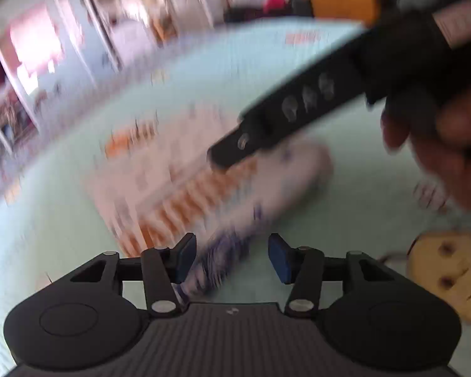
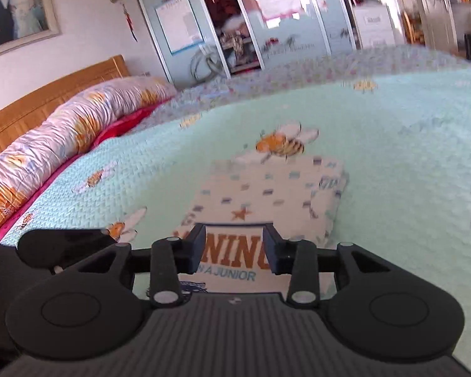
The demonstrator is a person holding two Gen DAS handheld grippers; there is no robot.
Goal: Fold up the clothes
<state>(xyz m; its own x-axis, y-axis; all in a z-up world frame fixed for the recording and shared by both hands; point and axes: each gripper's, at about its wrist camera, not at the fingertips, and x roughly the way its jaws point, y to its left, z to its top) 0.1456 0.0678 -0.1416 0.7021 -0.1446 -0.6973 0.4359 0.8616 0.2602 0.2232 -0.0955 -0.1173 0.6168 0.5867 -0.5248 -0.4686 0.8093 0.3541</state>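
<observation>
The left gripper (image 1: 232, 257) is held half open over the folded garment (image 2: 267, 201), nothing pinched; the garment is laid flat on the green bedspread (image 2: 392, 157); the right gripper (image 2: 234, 249) is likewise parted above it, empty

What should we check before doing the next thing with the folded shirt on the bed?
1. Shirt folded into a neat block: ok.
2. Shirt flat on the bedspread: ok.
3. Right gripper open, nothing pinched: ok.
4. Left gripper open: ok. Whether it is clear of the cloth: cannot tell, the left view is blurred.
5. More clothes waiting to be folded: cannot tell, none show clearly.
6. Room beside the shirt on the bedspread: ok.
</observation>
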